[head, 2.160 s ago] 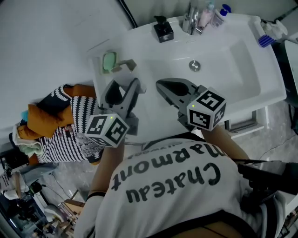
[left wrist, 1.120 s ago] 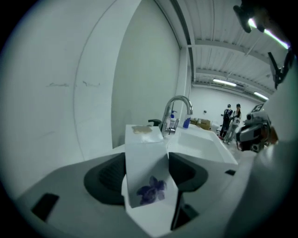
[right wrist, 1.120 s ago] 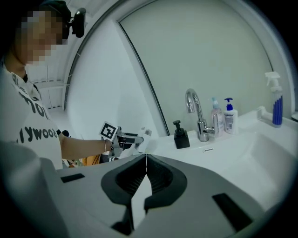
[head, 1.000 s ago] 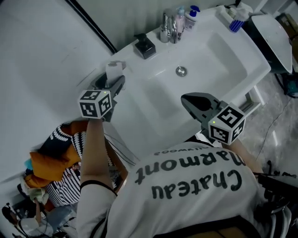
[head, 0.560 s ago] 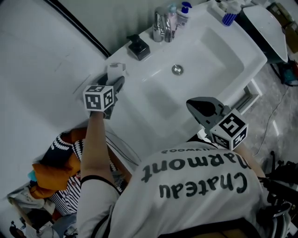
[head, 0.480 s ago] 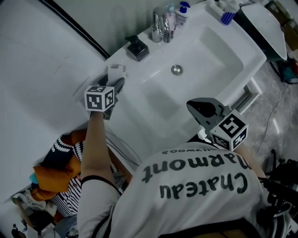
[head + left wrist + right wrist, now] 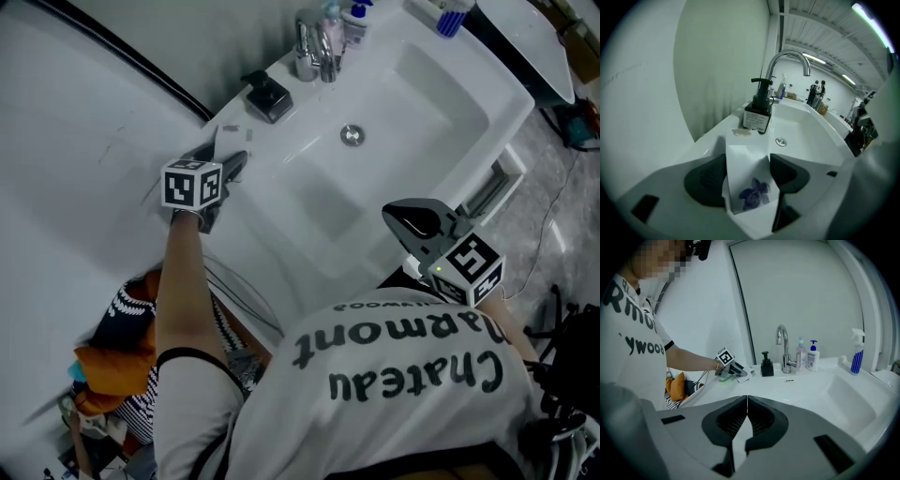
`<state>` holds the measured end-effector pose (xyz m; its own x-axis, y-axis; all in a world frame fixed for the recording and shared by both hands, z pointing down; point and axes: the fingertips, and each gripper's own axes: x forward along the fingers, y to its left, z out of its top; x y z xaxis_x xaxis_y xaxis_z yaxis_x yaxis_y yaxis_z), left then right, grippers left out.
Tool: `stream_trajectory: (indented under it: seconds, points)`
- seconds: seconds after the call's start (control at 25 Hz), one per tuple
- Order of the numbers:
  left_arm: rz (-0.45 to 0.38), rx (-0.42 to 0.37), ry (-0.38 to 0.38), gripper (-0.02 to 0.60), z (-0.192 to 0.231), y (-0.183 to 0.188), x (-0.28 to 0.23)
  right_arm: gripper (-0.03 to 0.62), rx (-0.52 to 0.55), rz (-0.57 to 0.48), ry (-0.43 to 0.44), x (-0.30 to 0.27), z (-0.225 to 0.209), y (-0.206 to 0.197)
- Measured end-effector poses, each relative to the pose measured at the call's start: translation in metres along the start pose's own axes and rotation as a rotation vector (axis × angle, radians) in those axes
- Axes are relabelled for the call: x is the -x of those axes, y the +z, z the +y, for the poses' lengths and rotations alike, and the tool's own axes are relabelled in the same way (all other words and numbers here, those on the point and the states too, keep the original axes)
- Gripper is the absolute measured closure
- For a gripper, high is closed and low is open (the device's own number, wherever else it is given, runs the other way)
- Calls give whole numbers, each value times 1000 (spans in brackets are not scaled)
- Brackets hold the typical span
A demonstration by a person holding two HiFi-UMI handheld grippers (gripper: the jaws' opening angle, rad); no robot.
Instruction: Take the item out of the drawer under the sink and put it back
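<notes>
Item 1. Person's shirt (image 7: 394, 375), white with dark lettering, nearest the head camera; a pile of orange and striped clothes (image 7: 112, 366) lies low at the left.

Item 2. Right gripper (image 7: 388, 212) (image 7: 747, 397), over the near edge of the sink (image 7: 412, 103). Jaws pressed together, nothing between them.

Item 3. Sink, white, rectangular basin, drain (image 7: 352, 134) (image 7: 780, 140) in the middle.

Item 4. Left gripper (image 7: 236, 159) (image 7: 747, 165), at the sink's left ledge, angled downward. Jaws stand wide and clamp the box (image 7: 750, 187) (image 7: 225, 141) (image 7: 744, 375) from both sides.

Item 5. Box, white, small, with a purple flower print on its top face. Its far end sticks out past the jaw tips, over the ledge, near the pump. Whether it touches the ledge cannot be told.

Item 6. Pump (image 7: 267, 98) (image 7: 758, 115) (image 7: 767, 367), black, square, upright on the ledge behind the box.

Item 7. Faucet (image 7: 314, 47) (image 7: 787, 61) (image 7: 783, 350), chrome, arched, at the back rim.

Item 8. Two bottles (image 7: 807, 355) just beside the faucet; a blue spray bottle (image 7: 855, 357) well apart at the far right corner.
</notes>
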<state>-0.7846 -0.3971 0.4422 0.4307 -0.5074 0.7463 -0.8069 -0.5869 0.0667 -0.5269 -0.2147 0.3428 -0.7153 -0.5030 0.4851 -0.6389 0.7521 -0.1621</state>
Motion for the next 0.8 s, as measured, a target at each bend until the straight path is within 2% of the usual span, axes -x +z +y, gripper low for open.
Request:
stream_trajectory:
  seconds: [0.16,0.32,0.4,0.6,0.8]
  points:
    - [31,-49,0,291,-1,2,-1,582,-8,2,-14,3,-3,-1]
    - [74,-173,44,285,-2,5,0,582,-9,-4,-12,5,0,-2]
    - [86,-207,67,285,0,7,-1,582,-6,-5,-11,6,1,-2]
    - [58,-285,137,284,7,12,1,582,-7,1,-18,9,0,-6]
    - [49,-296,161,285,7,10,-1,582,-13,1,-28,11,-3,-9]
